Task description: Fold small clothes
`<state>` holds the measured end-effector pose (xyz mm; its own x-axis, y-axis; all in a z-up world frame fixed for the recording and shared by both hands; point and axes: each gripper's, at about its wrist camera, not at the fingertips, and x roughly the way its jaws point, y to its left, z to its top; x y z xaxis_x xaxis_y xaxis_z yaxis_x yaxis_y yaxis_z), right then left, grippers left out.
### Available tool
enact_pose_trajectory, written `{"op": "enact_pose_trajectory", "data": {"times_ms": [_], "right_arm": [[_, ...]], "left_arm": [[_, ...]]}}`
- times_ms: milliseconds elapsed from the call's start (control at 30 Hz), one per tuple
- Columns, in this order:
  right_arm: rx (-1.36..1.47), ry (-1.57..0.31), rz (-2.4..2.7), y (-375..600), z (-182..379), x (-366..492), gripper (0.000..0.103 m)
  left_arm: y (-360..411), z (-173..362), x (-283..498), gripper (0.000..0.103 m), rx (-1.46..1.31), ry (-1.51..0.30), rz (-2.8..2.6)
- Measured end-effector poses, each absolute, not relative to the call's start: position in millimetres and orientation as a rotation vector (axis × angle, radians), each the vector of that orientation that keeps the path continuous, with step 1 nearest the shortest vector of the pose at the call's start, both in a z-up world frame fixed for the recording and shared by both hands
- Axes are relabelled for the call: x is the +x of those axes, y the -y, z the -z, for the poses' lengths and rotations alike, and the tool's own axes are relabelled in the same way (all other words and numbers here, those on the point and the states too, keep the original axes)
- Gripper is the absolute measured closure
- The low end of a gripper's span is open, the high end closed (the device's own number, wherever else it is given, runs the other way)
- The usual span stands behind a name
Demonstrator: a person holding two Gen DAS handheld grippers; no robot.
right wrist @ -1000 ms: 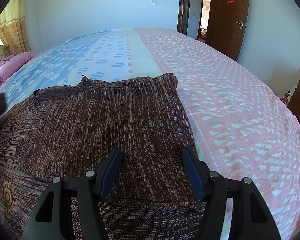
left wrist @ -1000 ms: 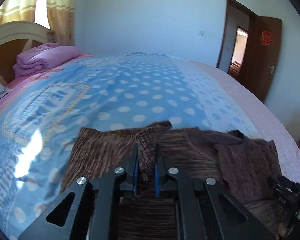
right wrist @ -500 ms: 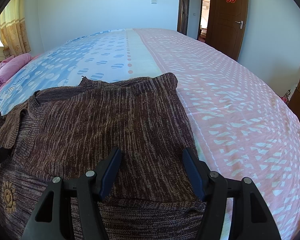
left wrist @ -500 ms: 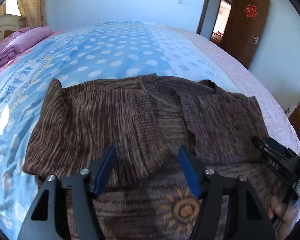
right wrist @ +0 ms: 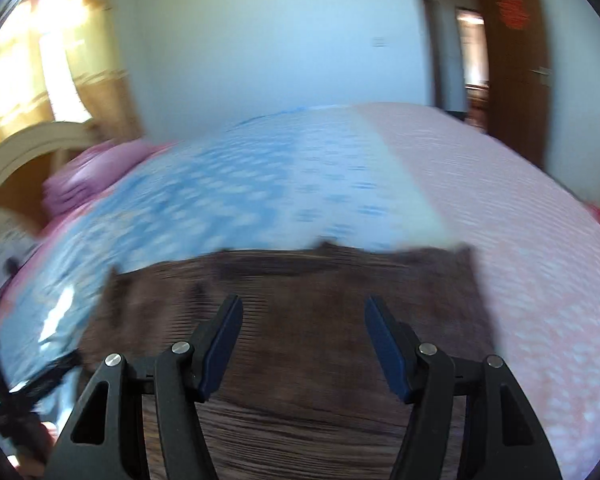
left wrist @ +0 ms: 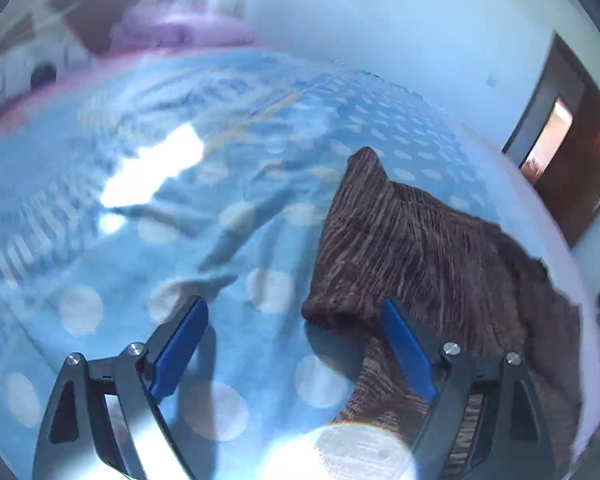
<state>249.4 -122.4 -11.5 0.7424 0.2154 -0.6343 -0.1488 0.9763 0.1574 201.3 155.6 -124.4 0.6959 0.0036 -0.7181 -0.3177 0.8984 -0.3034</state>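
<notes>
A small brown knitted sweater (left wrist: 428, 248) lies on the bed, with its sleeves folded in over the body. In the left wrist view my left gripper (left wrist: 294, 312) is open and empty over the blue dotted sheet, at the sweater's left edge; its right finger sits over the knit. In the right wrist view the sweater (right wrist: 300, 344) lies flat and blurred by motion. My right gripper (right wrist: 302, 312) is open and empty just above its middle.
The bed cover (right wrist: 260, 176) is blue with white dots on the left and pink (right wrist: 520, 216) on the right. A folded pink quilt (right wrist: 96, 172) lies by the cream headboard (right wrist: 24, 152). A brown door (right wrist: 516, 60) stands at the far right.
My left gripper let go of the sleeve it held, opened, and swung left to the sweater's left edge. My right gripper moved back and left; its view is now blurred.
</notes>
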Motion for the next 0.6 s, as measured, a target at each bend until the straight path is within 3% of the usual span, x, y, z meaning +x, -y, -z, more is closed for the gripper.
{"op": "enact_pose_trajectory", "data": {"times_ms": [200,267,300,333,367,600], "right_arm": [[0.025,-0.902,-0.257,34,64,331,0.039],[0.051,-0.946,-0.272,21,81,349,0.05],[0.036,-0.936,-0.259,16,84,351,0.061],[-0.001,-0.915,-0.251,12,83,351,0.083],[-0.022,-0.916,-0.268,7,84,350,0.094],[-0.027,-0.725,-0.227,25,41,327,0.096]], "left_arm": [[-162,129,198,0.01,-0.491,-0.76,-0.172],[-161,128,199,0.01,-0.492,-0.753,-0.168],[-162,129,199,0.01,-0.499,-0.748,-0.164],[-163,130,198,0.01,-0.509,-0.742,-0.161],[-166,130,198,0.01,-0.517,-0.738,-0.158],[-169,131,196,0.01,-0.52,-0.728,-0.156]]}}
